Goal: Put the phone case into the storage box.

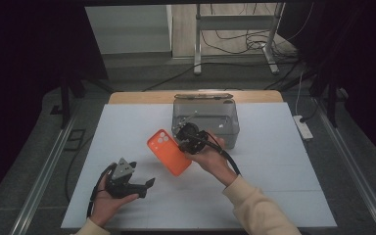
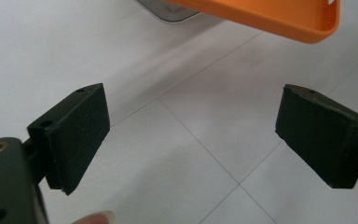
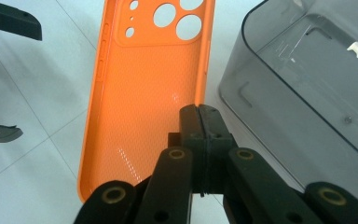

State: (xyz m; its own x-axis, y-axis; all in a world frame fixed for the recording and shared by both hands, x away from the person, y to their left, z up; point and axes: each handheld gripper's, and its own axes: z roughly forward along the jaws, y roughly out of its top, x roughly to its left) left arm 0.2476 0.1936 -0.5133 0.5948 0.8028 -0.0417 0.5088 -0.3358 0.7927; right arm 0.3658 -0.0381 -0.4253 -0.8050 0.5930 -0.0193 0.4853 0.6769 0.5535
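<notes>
Orange phone case hangs above mid-table, pinched by its right edge in my right gripper, jaws clamped tight on the rim. Camera holes point toward the far-left corner. Clear box sits just behind, near the far edge. My left gripper rests near the front-left corner, jaws wide apart, nothing between them.

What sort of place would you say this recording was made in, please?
Probably a lab or recording studio: a white table ringed by dark curtains, loose cables on the floor, and a metal stand behind.
</notes>
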